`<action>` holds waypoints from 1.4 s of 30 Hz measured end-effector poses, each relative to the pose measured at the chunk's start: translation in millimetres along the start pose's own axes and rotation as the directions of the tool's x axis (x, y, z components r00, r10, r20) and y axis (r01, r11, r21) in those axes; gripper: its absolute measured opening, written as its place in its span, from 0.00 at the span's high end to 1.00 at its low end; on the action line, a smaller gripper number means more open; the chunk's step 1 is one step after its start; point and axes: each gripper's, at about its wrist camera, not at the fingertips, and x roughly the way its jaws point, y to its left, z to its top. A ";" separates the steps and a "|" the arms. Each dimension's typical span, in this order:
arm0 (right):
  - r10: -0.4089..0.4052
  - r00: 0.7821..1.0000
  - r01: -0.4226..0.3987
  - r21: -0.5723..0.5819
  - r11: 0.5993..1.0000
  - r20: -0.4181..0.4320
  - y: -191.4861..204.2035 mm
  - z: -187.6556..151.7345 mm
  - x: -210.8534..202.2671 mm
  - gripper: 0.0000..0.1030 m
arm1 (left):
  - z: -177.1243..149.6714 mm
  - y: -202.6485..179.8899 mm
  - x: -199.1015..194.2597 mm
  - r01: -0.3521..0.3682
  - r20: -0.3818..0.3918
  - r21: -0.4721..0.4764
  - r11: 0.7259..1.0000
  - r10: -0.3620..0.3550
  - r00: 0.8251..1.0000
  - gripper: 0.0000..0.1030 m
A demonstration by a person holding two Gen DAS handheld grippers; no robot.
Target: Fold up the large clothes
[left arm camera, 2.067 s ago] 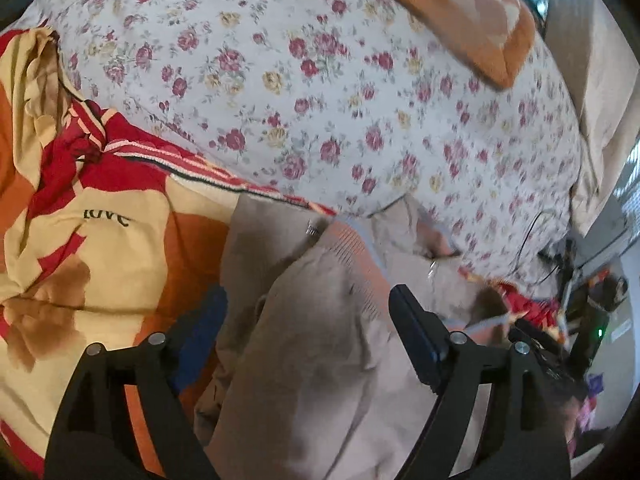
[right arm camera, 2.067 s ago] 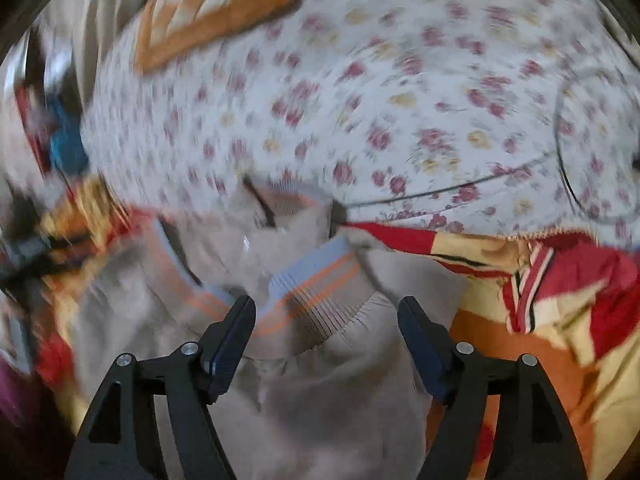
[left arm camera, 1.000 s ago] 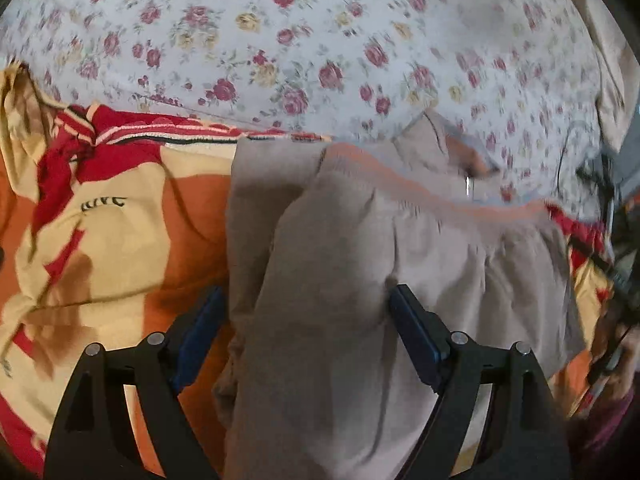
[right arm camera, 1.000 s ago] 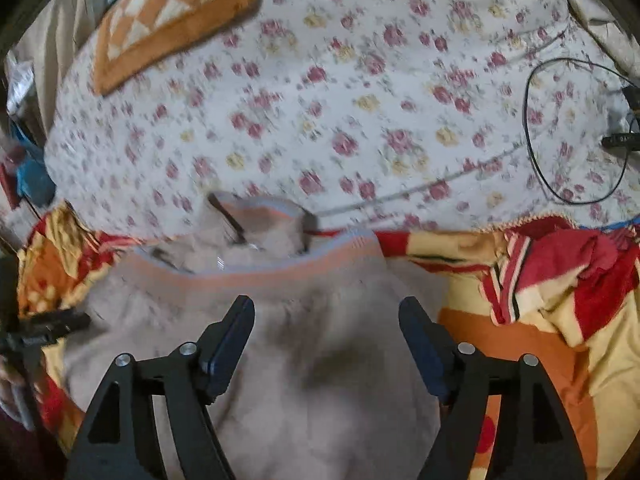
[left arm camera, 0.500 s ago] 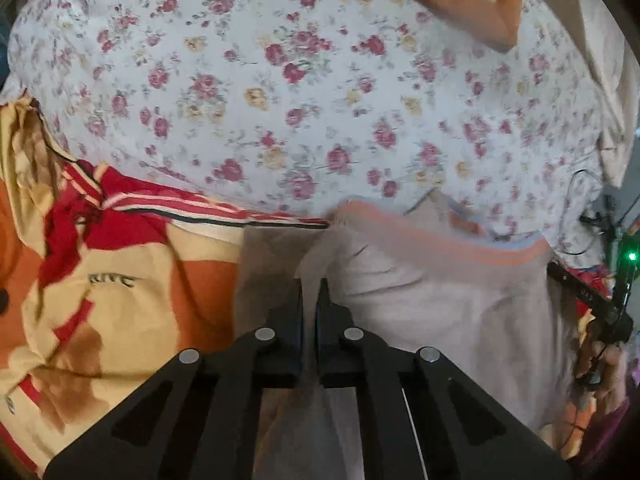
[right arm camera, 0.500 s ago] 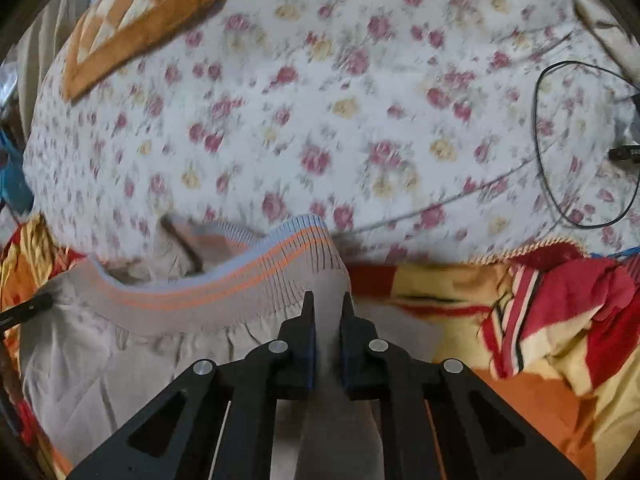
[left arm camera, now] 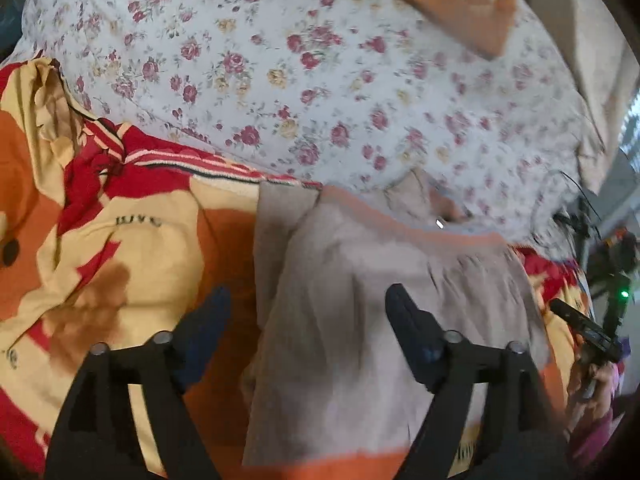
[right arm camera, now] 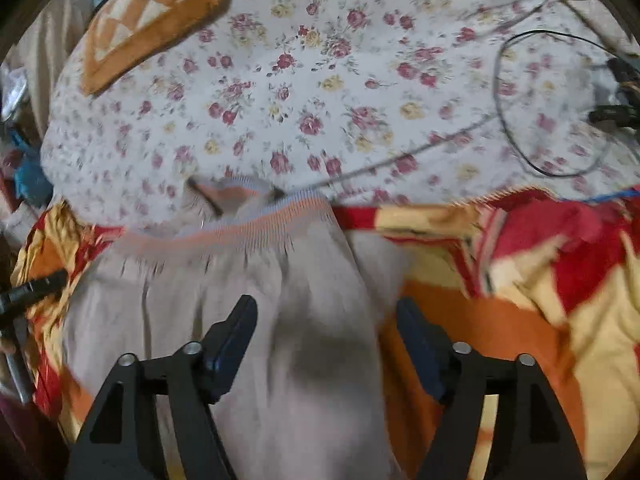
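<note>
Half a second ago both pairs of fingers were pressed together on the cloth; now we have let go, and our left gripper (left arm camera: 306,320) and right gripper (right arm camera: 326,330) both stand with fingers spread wide and nothing between them. The beige jacket (left arm camera: 380,300) lies flat on the orange and red blanket (left arm camera: 120,248), its striped ribbed hem (right arm camera: 256,224) drawn out in a fairly straight line toward the floral bedsheet (right arm camera: 320,80), with the collar and zipper end peeking out just beyond it. We judge that the bottom has been carried up over the body and laid down, so one fold looks done and the next would be narrowing or halving the bundle. Much stays uncertain: both views are smeared by motion, the near edge of the jacket is hidden under our own gripper frames, and we cannot tell where the sleeves sit or whether they are tucked inside. A layer sticks out on the left side in the left wrist view, perhaps a sleeve. A black cable (right arm camera: 520,120) loops on the sheet, well apart from the jacket.
</note>
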 end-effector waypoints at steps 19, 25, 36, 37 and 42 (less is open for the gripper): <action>-0.104 0.994 0.106 -0.039 0.994 0.043 0.6 -42.2 -0.4 0.99 | -71.0 1.1 13.3 -0.079 -0.205 0.218 0.973 0.125 0.971 0.95; -0.154 0.987 0.152 -0.066 0.986 -0.039 -3.9 -49.0 16.1 0.99 | -67.4 27.0 10.7 -0.167 -0.184 0.166 0.972 0.197 0.963 0.99; -0.007 0.997 0.005 0.026 1.000 0.071 21.5 -29.8 -30.4 0.55 | -37.9 -38.1 -40.5 -0.043 0.001 0.135 0.990 0.043 0.999 0.38; 0.036 0.998 -0.037 0.021 0.999 0.059 30.2 -25.6 -25.8 0.55 | -34.0 -44.8 -35.5 -0.036 -0.003 0.126 0.991 0.037 0.999 0.37; 0.123 0.992 -0.123 -0.110 0.986 -0.005 97.8 -12.0 19.4 0.58 | -25.2 -69.5 19.6 -0.112 -0.057 0.105 0.988 0.118 0.991 0.37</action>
